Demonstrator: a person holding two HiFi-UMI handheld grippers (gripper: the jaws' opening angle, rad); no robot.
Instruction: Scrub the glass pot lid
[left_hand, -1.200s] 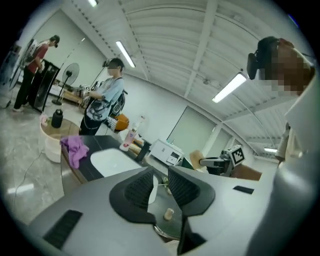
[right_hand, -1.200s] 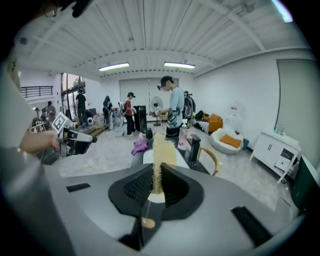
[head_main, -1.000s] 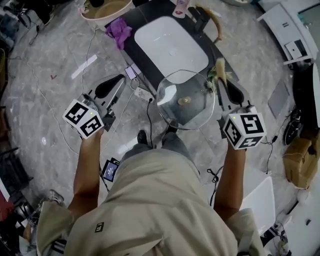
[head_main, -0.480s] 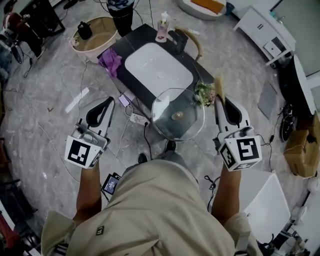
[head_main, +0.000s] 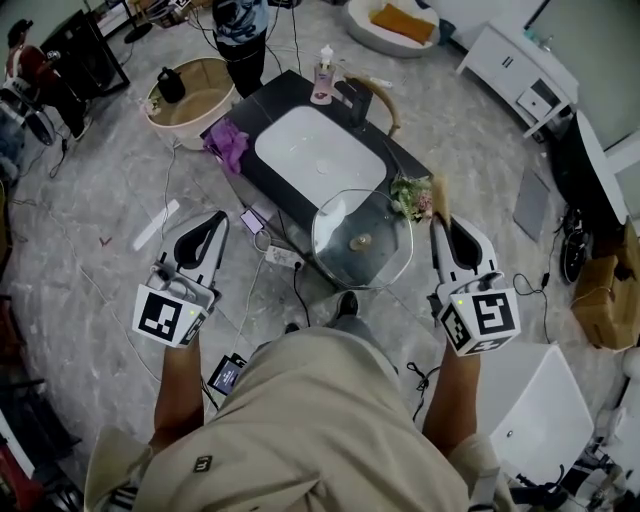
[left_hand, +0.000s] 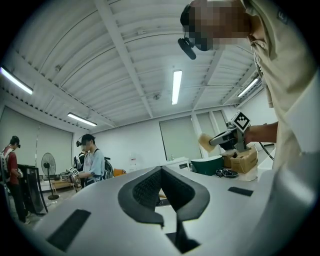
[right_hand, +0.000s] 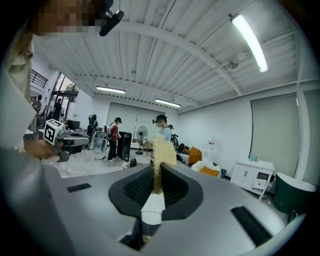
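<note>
The round glass pot lid (head_main: 362, 240) with a small knob lies flat at the near corner of the black sink counter (head_main: 240, 125), between my two grippers. Neither gripper touches it. My left gripper (head_main: 212, 222) hovers over the floor to the lid's left, shut with nothing in it; its own view (left_hand: 161, 172) points up at the ceiling. My right gripper (head_main: 440, 222) is just right of the lid, shut on a tan scrub sponge (head_main: 438, 195) that sticks out past its tips. That sponge (right_hand: 162, 147) stands pinched between the jaws in the right gripper view (right_hand: 157, 172).
A white sink basin (head_main: 320, 150) fills the counter, with a faucet (head_main: 375, 95) and soap bottle (head_main: 324, 70) behind it. A purple cloth (head_main: 228, 140) lies at its left corner. A power strip (head_main: 283, 258) and cables cross the floor. Other people stand around the room.
My left gripper has turned and settled a little lower on the left. The right gripper still grips the sponge beside the lid. The head view has pulled back and shows more of the room.
</note>
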